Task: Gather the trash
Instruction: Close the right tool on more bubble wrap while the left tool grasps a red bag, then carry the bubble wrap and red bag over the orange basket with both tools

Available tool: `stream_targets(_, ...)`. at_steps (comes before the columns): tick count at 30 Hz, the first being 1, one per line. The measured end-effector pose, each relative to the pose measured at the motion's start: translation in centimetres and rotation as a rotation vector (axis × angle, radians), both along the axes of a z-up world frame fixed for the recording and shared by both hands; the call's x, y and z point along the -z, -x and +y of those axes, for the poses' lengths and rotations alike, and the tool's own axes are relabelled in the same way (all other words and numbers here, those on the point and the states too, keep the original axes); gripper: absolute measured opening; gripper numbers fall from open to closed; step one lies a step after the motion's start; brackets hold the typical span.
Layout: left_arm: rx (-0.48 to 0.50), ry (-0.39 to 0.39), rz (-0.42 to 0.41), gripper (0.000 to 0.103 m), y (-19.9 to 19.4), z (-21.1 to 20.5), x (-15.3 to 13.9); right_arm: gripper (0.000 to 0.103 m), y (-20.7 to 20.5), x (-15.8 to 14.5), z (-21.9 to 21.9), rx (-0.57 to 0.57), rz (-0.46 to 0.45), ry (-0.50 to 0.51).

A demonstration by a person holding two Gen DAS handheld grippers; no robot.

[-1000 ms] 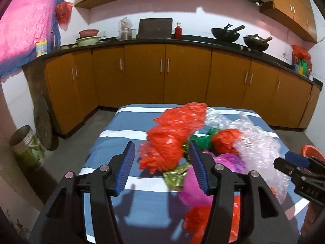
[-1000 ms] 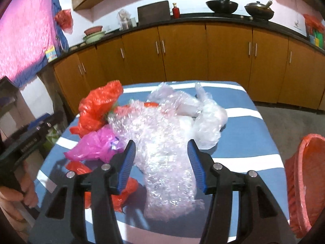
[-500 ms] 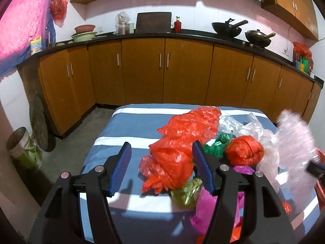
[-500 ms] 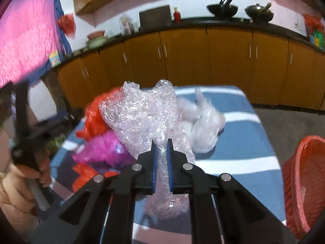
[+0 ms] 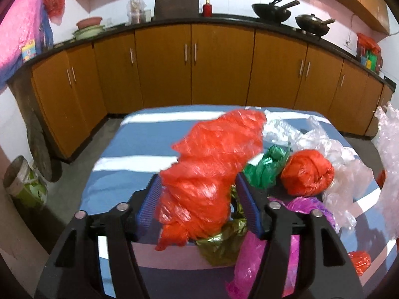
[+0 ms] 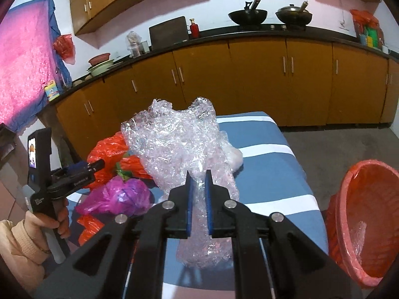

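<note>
**Both hands busy: bubble wrap pinched on the right, red bag between the fingers on the left**

So from my right wrist view, the right hand-held gripper has its two blue pads squeezed together on a big crumpled sheet of bubble wrap. The wrap sticks up in front of the fingers and a tail of it hangs down below them, over the blue-and-white striped surface. Off to my right, just beside the surface edge, sits a red basket with a scrap of clear plastic inside it.

On the left wrist view, the left hand-held gripper has its fingers spread apart, one on each side of a large crumpled red bag. The bag fills the gap and looks like it touches both pads, but I can't tell if it's actually being squeezed. It's a bit blurred too.

The rest of the pile is right next to that bag: an olive-gold wrapper under it, a green bag just to the right, then a balled-up red bag, some clear bags behind, and a magenta bag near the right finger. A small red scrap lies at the near right corner of the surface.
</note>
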State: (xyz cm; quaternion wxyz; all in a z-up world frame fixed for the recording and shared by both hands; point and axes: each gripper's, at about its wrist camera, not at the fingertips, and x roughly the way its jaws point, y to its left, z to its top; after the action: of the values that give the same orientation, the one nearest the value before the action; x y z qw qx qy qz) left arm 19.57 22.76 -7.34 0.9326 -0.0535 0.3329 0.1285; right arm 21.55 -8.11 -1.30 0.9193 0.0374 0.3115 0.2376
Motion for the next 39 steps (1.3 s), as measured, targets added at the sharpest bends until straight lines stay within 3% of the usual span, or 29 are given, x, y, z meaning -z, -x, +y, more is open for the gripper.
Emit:
stream_targets(4,0.008,0.011,0.016,0.025,0.0,0.1,0.4,0.01,-0.2,0.0,-0.4,0.011,0.001,0.003)
stream_targets(7,0.005,0.012,0.009,0.018,0.3,0.2,0.1,0.01,-0.2,-0.2,-0.5,0.016,-0.001,0.002)
stream_targets(21,-0.014,0.012,-0.112,0.016,3.0,0.1,-5.3,0.01,1.3,-1.0,-1.2,0.035,-0.038,-0.015)
stream_targets(30,0.115,0.016,-0.178,0.016,3.5,-5.6,-9.0,0.01,2.5,-2.2,-4.1,0.091,-0.07,-0.026)
stream_targets(39,0.249,0.044,-0.195,0.016,3.2,-12.1,-9.9,0.01,3.6,-3.1,-9.0,0.196,-0.106,-0.015)
